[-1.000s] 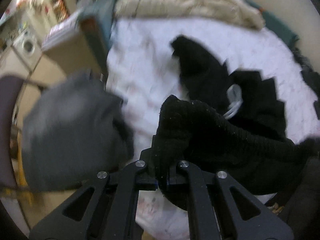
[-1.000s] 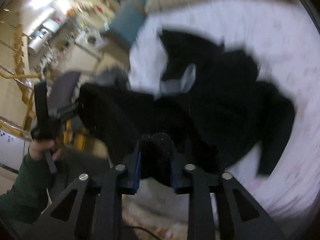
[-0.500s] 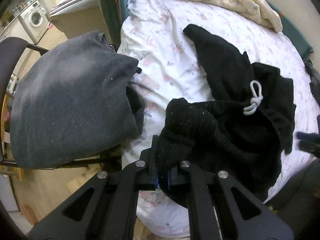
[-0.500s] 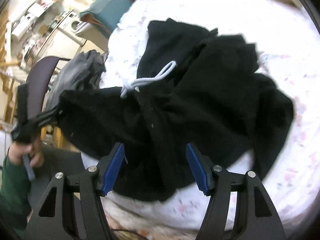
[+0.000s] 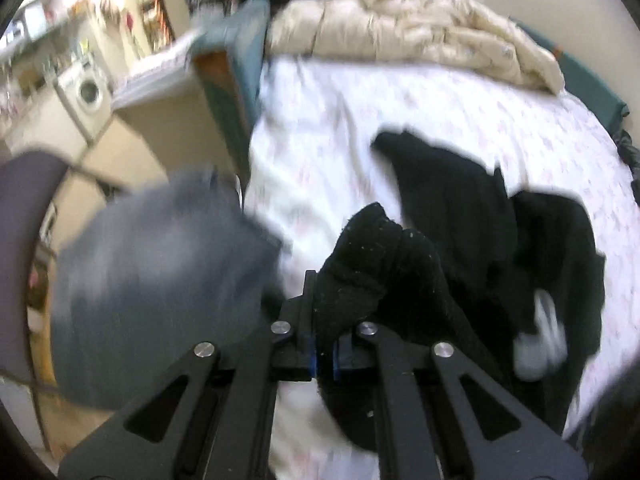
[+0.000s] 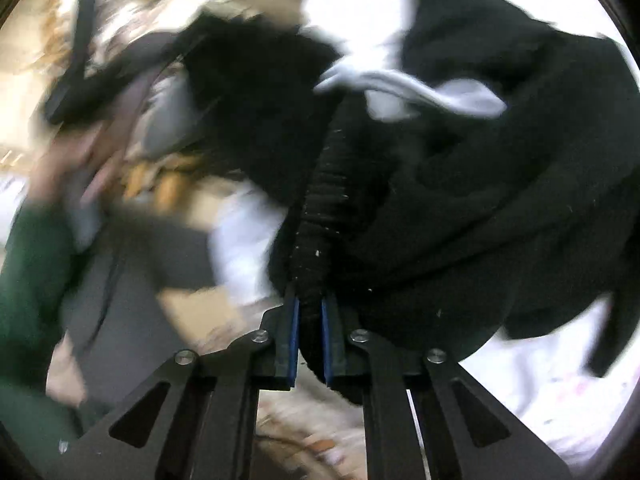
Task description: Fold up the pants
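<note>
Soft, limp black knit pants (image 5: 460,208) sagged over the bed (image 5: 320,152); left claw (image 5: 323,354) gripped an edge, right claw (image 6: 309,344) was closing on the ribbed waistband.

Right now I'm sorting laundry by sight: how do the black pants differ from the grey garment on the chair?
The black pants lie crumpled on the bed; the grey garment drapes over a chair. The pants are pinched by the left gripper and by the closing right gripper; the grey garment is untouched. The pants show a white drawstring; none shows on the grey garment. Both are soft, unfolded clothing.
</note>
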Action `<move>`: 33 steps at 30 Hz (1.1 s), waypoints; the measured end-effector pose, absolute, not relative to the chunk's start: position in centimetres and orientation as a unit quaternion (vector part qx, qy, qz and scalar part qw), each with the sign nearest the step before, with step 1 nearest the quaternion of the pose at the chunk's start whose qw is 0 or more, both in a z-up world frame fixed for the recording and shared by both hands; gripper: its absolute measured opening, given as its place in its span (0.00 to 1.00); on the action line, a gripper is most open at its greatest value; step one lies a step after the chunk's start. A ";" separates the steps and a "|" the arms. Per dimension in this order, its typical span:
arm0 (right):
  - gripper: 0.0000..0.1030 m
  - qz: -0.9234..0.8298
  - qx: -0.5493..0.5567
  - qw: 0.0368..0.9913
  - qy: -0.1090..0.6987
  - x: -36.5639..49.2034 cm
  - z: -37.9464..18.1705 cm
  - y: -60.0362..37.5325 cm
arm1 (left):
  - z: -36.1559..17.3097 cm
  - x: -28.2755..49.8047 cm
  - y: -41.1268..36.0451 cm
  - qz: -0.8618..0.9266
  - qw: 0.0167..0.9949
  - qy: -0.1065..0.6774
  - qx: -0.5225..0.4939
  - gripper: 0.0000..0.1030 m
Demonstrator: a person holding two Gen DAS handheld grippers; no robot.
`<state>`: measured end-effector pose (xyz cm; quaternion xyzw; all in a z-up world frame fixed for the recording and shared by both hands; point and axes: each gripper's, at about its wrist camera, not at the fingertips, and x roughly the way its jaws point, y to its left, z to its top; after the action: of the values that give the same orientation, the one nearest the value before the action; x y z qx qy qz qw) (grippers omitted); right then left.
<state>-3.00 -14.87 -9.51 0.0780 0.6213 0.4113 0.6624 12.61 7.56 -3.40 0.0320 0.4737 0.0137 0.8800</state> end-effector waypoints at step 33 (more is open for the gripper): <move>0.84 0.322 0.145 0.697 0.624 20.2 -9.2 -12.1 | -16.5 3.0 2.7 -0.009 0.722 0.672 -0.164 0.90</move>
<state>20.18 -12.12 -9.20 0.1451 0.6237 0.3224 0.6971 3.02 2.71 -16.47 -0.1643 0.6717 -0.0091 0.7223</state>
